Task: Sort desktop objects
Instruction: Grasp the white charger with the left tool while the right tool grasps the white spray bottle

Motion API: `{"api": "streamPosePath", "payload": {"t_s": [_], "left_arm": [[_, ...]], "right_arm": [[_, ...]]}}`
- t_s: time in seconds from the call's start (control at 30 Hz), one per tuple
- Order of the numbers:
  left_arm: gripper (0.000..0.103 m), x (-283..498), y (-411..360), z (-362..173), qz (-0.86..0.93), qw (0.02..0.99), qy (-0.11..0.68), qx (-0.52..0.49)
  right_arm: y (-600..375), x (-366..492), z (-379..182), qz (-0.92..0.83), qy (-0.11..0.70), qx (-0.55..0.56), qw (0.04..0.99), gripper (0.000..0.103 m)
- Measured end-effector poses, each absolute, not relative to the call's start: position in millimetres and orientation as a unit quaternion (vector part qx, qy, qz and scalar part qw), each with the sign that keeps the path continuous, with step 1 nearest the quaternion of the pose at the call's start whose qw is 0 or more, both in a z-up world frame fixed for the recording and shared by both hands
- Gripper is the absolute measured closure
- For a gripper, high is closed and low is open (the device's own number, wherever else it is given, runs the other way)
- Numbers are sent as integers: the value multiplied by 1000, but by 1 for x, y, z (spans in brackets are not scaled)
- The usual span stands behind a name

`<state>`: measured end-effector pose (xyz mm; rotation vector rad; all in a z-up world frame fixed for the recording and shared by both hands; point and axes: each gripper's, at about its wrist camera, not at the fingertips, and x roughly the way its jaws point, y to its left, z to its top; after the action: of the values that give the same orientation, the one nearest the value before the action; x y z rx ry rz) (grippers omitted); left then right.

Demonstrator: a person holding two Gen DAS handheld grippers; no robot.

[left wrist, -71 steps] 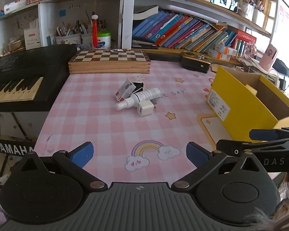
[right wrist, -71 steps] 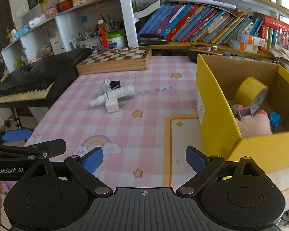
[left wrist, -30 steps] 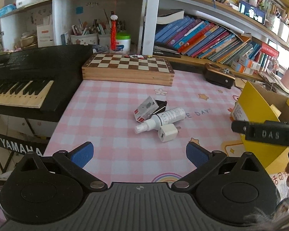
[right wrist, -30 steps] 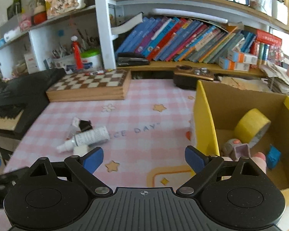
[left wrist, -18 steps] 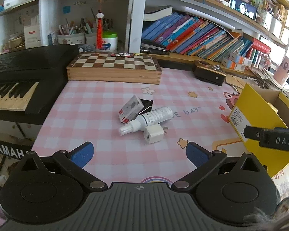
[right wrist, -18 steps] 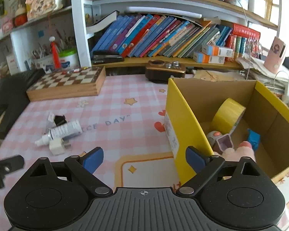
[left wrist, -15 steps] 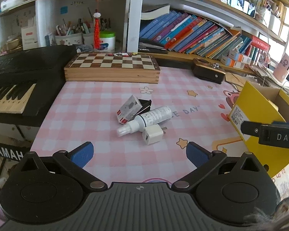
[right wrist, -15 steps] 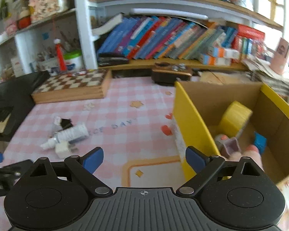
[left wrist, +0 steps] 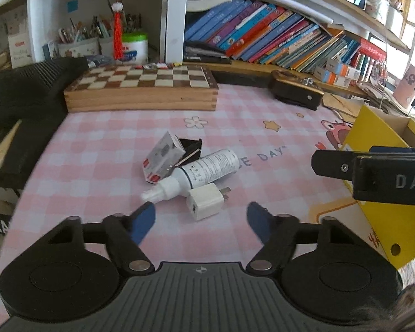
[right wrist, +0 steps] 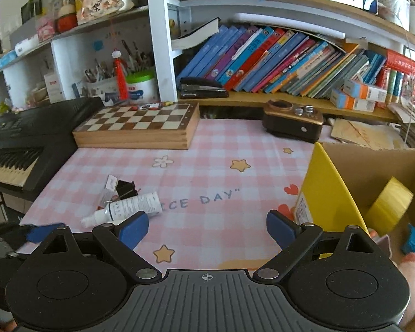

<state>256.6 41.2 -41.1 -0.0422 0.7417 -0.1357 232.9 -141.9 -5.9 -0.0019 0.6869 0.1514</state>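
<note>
Closer now than a second ago, the left gripper [left wrist: 200, 222] has come down over the small heap on the pink mat [left wrist: 96, 152]. Its jaws are closing, with the charger [left wrist: 206, 203] just ahead of the gap and neither pad touching it yet. The charger lies against the spray bottle [left wrist: 199, 173], which lies across a small box [left wrist: 161, 160] and a black clip [left wrist: 192, 146], all in one cluster near the middle of the mat. The right gripper [right wrist: 207, 231] hangs beside the yellow box [right wrist: 325, 193], its jaws wide apart and holding nothing. A tape roll [right wrist: 388, 206] leans inside that box. Behind the heap, the chessboard [left wrist: 141, 88] sits against the shelf, with the keyboard [left wrist: 22, 88] off to the left.
</note>
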Motion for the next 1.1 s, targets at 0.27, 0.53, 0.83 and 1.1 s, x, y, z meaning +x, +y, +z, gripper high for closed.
{"api": "streamPosePath", "payload": {"t_s": [0.27,0.53,0.83,1.1], "left_arm": [[49,282,24,-61,-57,925,375,-22],[69,294,22,-71,-34,926,375,-17],[69,262,60,-61,-46,920,386,-44],[69,227,110,-51,0,912,401,-83]], "right_arm": [[-142,250,-9,87,346,0,934,9],[-137,262,-14,107,357,-2,928,9],[-113,289,-24,179,377,-19,909,9],[-55,319,-36,341,363,-235,834,14]]}}
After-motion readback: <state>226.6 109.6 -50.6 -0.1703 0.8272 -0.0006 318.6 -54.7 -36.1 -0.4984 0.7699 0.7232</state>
